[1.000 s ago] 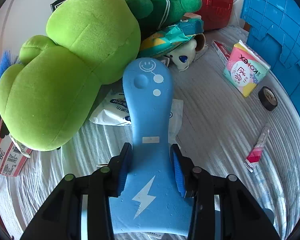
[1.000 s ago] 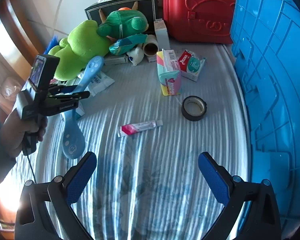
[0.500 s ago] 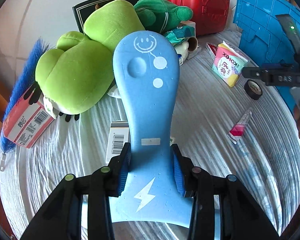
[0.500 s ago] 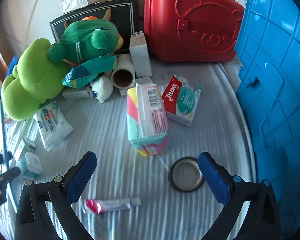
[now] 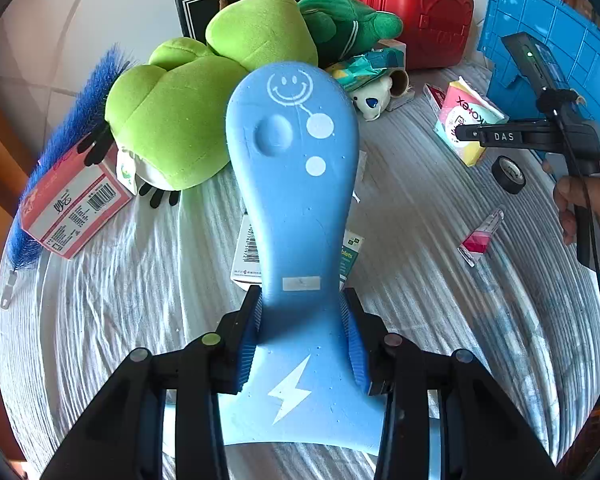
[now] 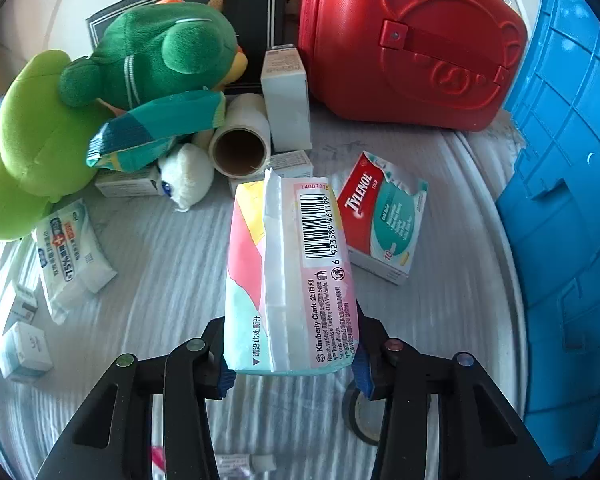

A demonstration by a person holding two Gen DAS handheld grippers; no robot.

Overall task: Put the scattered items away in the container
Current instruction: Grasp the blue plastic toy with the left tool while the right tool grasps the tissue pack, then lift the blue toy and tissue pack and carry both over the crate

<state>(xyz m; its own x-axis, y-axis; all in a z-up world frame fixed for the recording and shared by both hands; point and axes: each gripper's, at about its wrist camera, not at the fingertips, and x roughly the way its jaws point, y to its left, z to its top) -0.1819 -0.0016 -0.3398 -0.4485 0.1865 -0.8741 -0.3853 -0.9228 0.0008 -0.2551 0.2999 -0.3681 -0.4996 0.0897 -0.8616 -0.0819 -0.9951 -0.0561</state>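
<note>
Clamped between the left gripper's (image 5: 303,334) blue ribbed pads is a flat light-blue foam paddle (image 5: 296,184) printed with a smiley face and a white lightning bolt, gripped at its narrow waist and raised over the white ribbed bedspread (image 5: 112,280). Just behind the paddle's rounded head lies a lime-green plush toy (image 5: 188,120), with a dark-green plush toy (image 5: 344,28) leaning on it and a red hard-shell case (image 5: 416,12) further back. Right of the paddle, the right gripper (image 6: 290,356) has its jaws closing on a pastel pink-and-mint tissue packet (image 6: 288,276) with a barcode (the packet sits between the pads, which meet its sides), and a hand (image 5: 592,208) shows on the handle. Beside the packet, away from the paddle, rests a red-and-teal Tylenol box (image 6: 384,216); a black tape roll (image 6: 360,412) lies under the right jaw. Beyond these stands the blue plastic crate (image 6: 572,200), the container, its ribbed wall at the far right of the paddle.
</note>
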